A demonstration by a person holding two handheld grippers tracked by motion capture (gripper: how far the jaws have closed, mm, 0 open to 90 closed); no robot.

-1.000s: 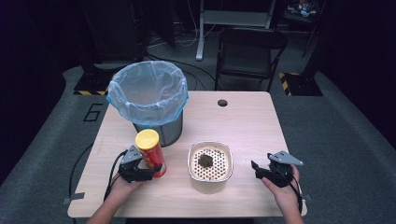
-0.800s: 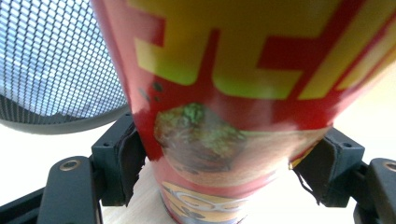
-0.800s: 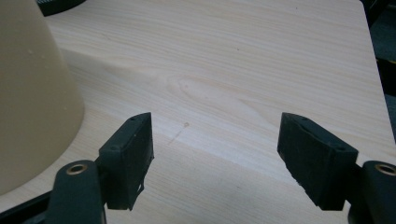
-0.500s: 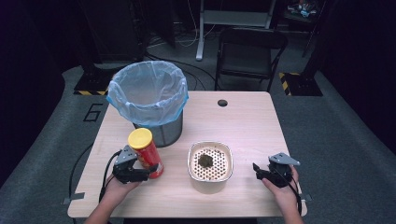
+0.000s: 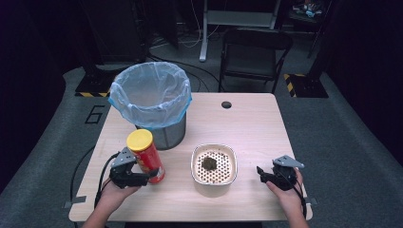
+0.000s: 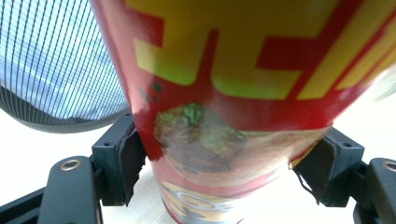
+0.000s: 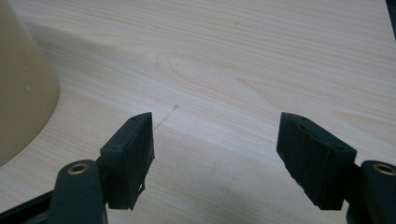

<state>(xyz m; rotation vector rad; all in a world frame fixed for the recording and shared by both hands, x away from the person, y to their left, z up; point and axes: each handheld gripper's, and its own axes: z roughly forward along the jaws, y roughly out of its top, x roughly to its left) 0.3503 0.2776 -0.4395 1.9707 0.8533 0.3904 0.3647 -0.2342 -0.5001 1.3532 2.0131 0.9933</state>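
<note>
A red chip can (image 5: 148,161) with a yellow lid (image 5: 139,140) leans slightly over the table's front left, just in front of the bin. My left gripper (image 5: 151,177) is shut on its lower part. In the left gripper view the two pads press the red and yellow can (image 6: 224,84) from both sides, with my left gripper (image 6: 224,161) low on its wall. My right gripper (image 5: 261,172) rests near the front right edge, open with nothing between its jaws. In the right gripper view my right gripper (image 7: 215,140) spans bare wood.
A mesh bin (image 5: 151,97) lined with a blue bag stands at the back left, close behind the can; its mesh (image 6: 46,70) shows beside the can. A cream perforated bowl (image 5: 214,148) holding a dark lump (image 5: 209,163) sits at centre front, its wall (image 7: 18,93) left of the right gripper.
The left hand has raised the can a little and carried it to the left, tilting it. The right gripper has stayed where it was.
</note>
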